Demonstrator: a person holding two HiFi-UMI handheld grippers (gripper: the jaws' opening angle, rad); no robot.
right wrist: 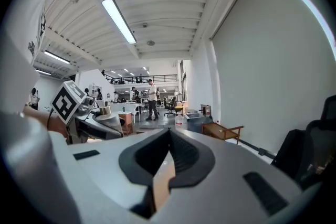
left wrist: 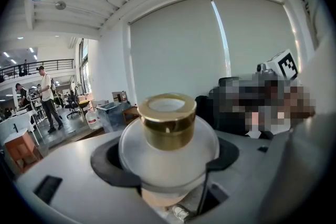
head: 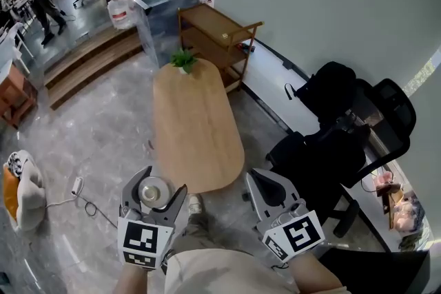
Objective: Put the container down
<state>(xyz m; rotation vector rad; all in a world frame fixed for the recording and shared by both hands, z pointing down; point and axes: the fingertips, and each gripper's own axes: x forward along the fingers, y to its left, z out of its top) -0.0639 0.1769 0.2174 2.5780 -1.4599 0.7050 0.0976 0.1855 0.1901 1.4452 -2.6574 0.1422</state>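
Note:
The container (head: 153, 191) is a round frosted-white jar with a gold collar (left wrist: 168, 118) at its open top. My left gripper (head: 153, 200) is shut on its body, a dark pad on each side (left wrist: 113, 165). It hangs over the floor just off the near left end of the oval wooden table (head: 196, 127). Level with it, off the table's near right end, my right gripper (head: 265, 184) is shut with nothing between its pads (right wrist: 184, 157). The right gripper view also shows the left gripper (right wrist: 79, 113) off to its left.
A small potted plant (head: 183, 60) stands at the table's far end, with a wooden trolley (head: 217, 27) behind it. Black office chairs (head: 344, 127) crowd the right side. Wooden steps (head: 89, 62) rise at far left. A cable and an orange-white object (head: 21, 189) lie on the floor at left.

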